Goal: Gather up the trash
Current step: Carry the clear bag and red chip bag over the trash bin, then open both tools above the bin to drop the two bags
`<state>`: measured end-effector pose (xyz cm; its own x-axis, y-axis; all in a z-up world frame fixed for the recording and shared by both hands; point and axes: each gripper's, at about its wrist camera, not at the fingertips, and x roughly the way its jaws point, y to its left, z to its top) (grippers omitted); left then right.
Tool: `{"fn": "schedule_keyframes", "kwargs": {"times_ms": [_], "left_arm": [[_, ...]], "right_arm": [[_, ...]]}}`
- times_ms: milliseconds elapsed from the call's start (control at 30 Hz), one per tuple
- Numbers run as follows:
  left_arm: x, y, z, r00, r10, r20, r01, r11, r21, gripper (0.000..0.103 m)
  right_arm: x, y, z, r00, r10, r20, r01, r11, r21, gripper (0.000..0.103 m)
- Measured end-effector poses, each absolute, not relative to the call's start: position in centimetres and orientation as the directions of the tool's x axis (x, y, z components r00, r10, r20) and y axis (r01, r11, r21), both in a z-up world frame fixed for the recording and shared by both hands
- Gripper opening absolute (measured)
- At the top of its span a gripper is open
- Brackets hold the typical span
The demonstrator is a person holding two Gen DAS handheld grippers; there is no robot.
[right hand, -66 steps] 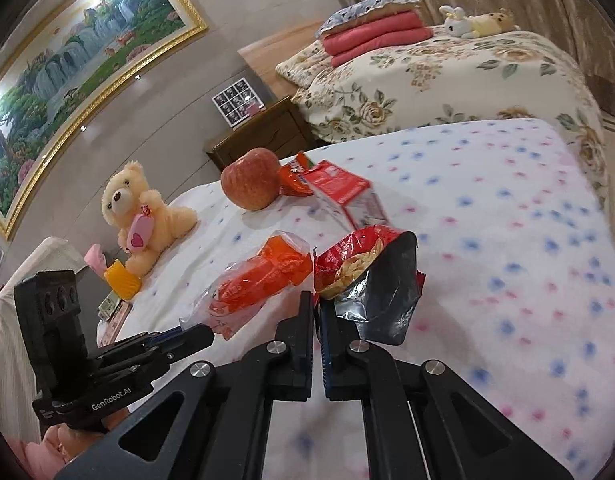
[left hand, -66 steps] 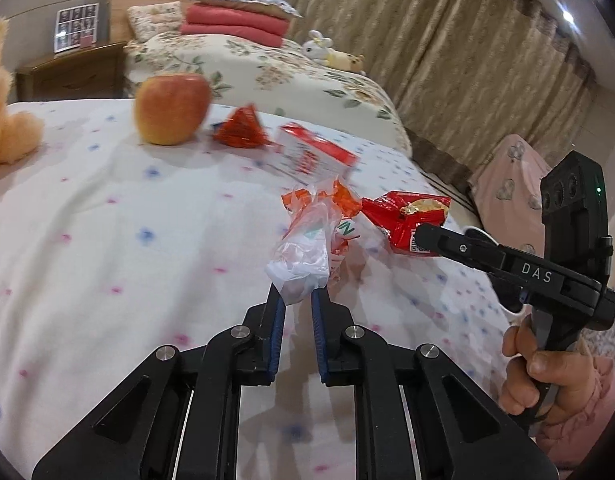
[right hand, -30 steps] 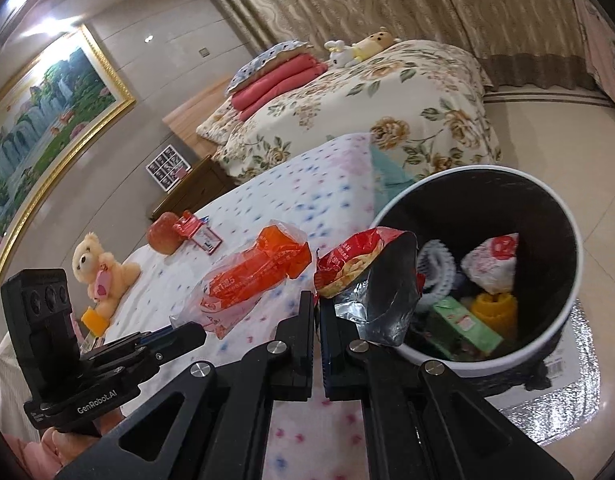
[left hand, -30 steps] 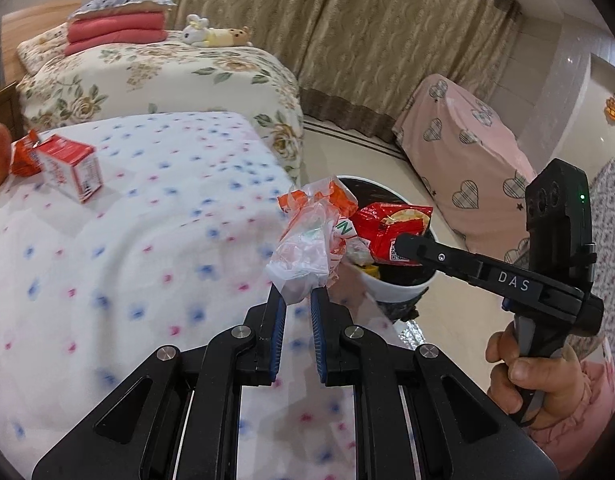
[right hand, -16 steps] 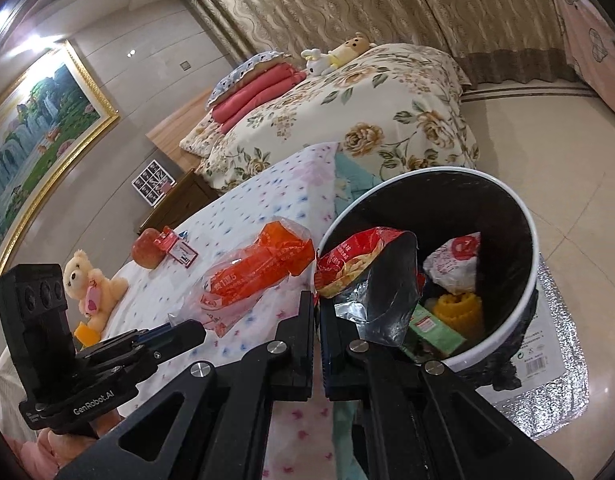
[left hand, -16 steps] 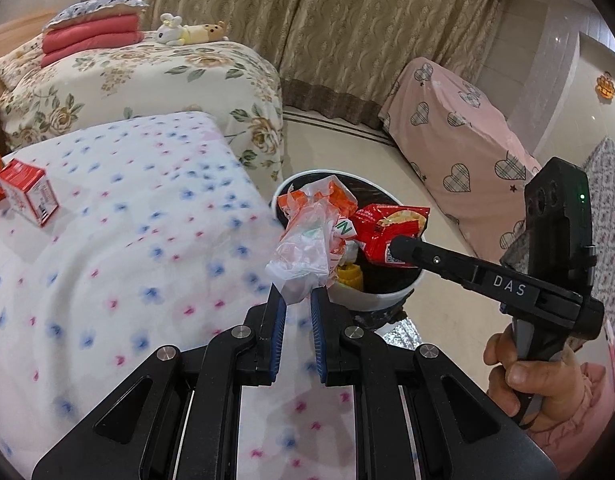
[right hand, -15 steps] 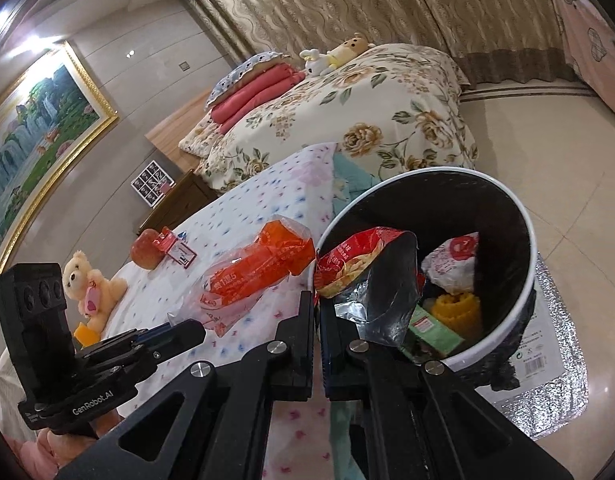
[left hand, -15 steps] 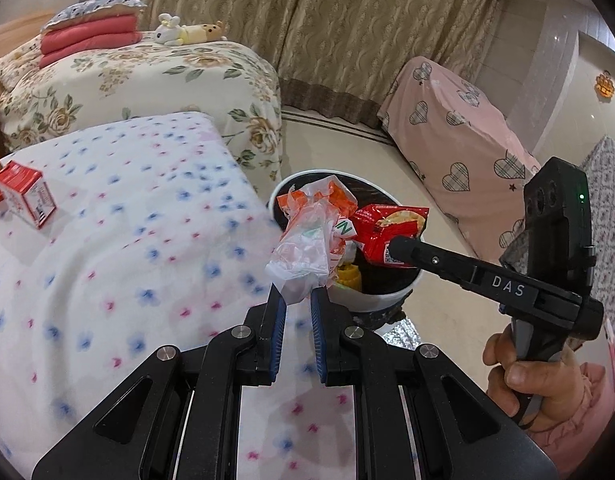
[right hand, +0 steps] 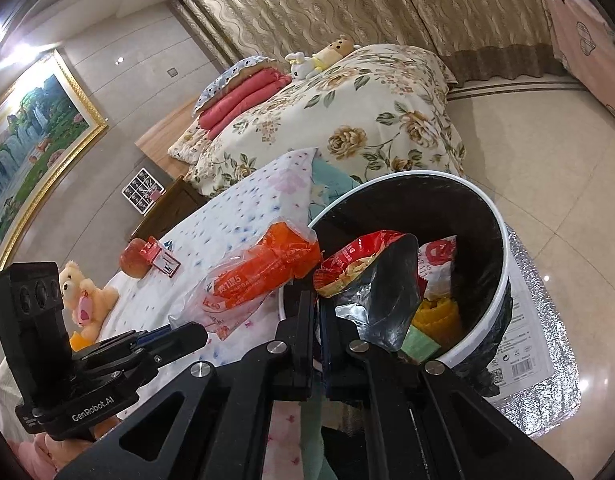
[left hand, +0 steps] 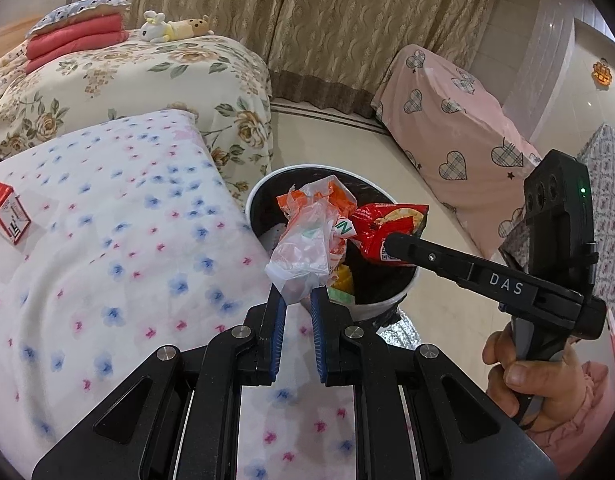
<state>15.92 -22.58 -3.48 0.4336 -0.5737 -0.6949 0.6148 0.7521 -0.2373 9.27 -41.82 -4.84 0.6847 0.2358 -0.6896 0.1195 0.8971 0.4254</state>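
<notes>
My left gripper (left hand: 294,300) is shut on a clear and orange plastic wrapper (left hand: 307,248), held over the near rim of the round black trash bin (left hand: 263,196) with a white rim. My right gripper (right hand: 318,300) is shut on a red, foil-lined snack bag (right hand: 371,280), held over the bin's opening (right hand: 503,256). The right gripper also shows in the left wrist view (left hand: 391,244) with the red bag (left hand: 391,220). The left gripper (right hand: 187,330) and its wrapper (right hand: 259,280) show in the right wrist view. Several pieces of trash lie inside the bin.
The bin stands on the tiled floor beside a bed with a dotted white sheet (left hand: 107,260). A red and white carton (left hand: 3,212) and an apple (right hand: 133,258) lie on the sheet. A teddy bear (right hand: 85,296) sits further back. A floral bed (left hand: 127,76) and a pink covered seat (left hand: 459,120) stand behind.
Both grippers have carried their wrappers from above the sheet to the bin. In the last half second they moved a little closer over the bin.
</notes>
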Motion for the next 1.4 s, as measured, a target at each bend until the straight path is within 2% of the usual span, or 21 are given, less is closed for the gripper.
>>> {"fn": "schedule_keyframes", "kwargs": {"times_ms": [833,867,1033,1067,1133,1167,1200,1400], "left_arm": [[18.2,-26.2,-4.4,0.393,-0.539,-0.745,0.611,0.758,-0.227,0.013],[18.3,-26.3,-4.4,0.393,-0.536,-0.747,0.607,0.761,-0.227,0.015],[18.3,-26.1,-4.3,0.396,-0.531,-0.749,0.597,0.769,-0.230,0.025],[18.2,-25.9,-4.3,0.399,-0.530,-0.748,0.593,0.772,-0.230,0.031],[18.1,-25.4,-4.2,0.409,-0.528,-0.745,0.581,0.780,-0.233,0.040],[18.0,-25.1,-4.2,0.414,-0.528,-0.742,0.575,0.783,-0.237,0.042],[17.8,-24.5,-4.1,0.419,-0.529,-0.738,0.568,0.787,-0.242,0.043],[17.3,-21.1,-4.0,0.460,-0.508,-0.728,0.505,0.824,-0.256,0.053]], "right_arm": [[11.2,-44.8,-6.2,0.651,0.231,-0.723,0.176,0.881,0.440,0.003],[11.2,-44.8,-6.2,0.648,0.233,-0.726,0.179,0.879,0.441,0.009],[11.4,-45.2,-6.4,0.642,0.229,-0.732,0.202,0.870,0.450,0.009],[11.4,-45.2,-6.4,0.642,0.228,-0.732,0.203,0.870,0.449,0.011],[11.3,-45.2,-6.3,0.643,0.228,-0.732,0.208,0.867,0.453,0.024],[11.3,-45.2,-6.3,0.643,0.227,-0.731,0.209,0.866,0.453,0.044],[11.2,-45.1,-6.3,0.647,0.230,-0.727,0.207,0.864,0.458,0.055],[10.8,-44.6,-5.7,0.661,0.224,-0.716,0.205,0.864,0.460,0.057]]}}
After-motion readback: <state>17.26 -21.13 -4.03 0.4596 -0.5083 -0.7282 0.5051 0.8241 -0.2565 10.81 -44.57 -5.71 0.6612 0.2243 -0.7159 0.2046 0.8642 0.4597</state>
